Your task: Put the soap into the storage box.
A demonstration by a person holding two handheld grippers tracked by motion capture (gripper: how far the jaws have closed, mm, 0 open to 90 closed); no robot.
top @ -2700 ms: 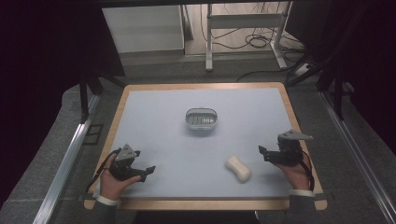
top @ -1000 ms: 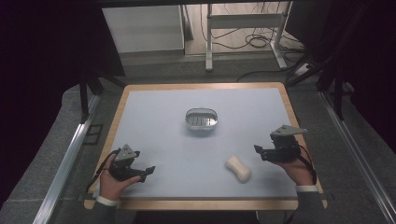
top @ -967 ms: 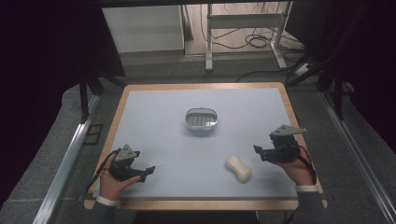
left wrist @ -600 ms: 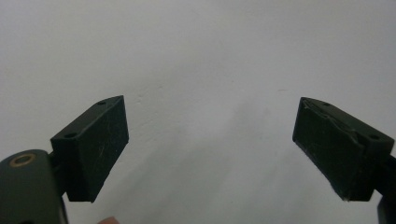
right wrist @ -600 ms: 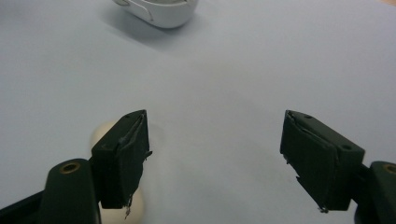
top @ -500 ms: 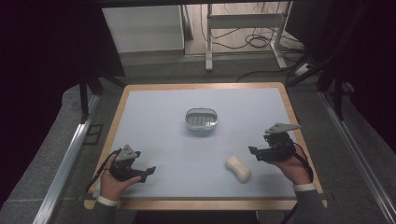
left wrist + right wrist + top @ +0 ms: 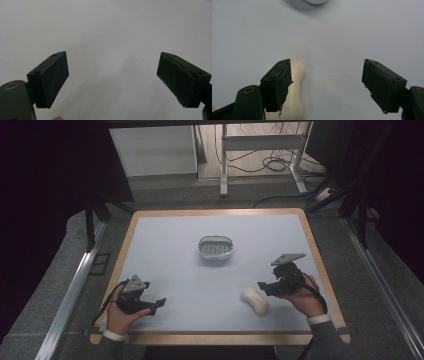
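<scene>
- My right gripper [image 7: 264, 287] hovered low over the pale blue table [image 7: 170, 250] near its right edge, jaws spread wide and holding nothing, aimed at the cream-coloured soap bar [image 7: 255, 300].
- The soap bar [image 7: 293, 95] lay flat on the table near the front edge, just beside my right gripper [image 7: 325, 87] and slightly nearer to me than its tips.
- In the right gripper view, the bar sat off-centre: it lay at my left jaw, partly hidden behind it, while the gap between the 2 jaws showed bare table.
- Whether that jaw touched the bar, I could not tell.
- To do the grasp well, I judged that I should shift the gripper sideways toward the bar until it sat midway between the 2 jaws, then lower and close across its narrow waist.
- Closing from this offset, I judged, would likely shove the smooth bar away or catch just 1 rounded end, which could let it slip out.
- The metal soap dish [image 7: 216, 247] stood well apart from the bar, near the table's middle, its rim showing at the top of the right gripper view [image 7: 315, 1].
- My left gripper [image 7: 161, 301] rested near the front left corner of the table, well apart from the bar, jaws wide apart and empty, with bare table between them in the left gripper view [image 7: 112, 82].
</scene>
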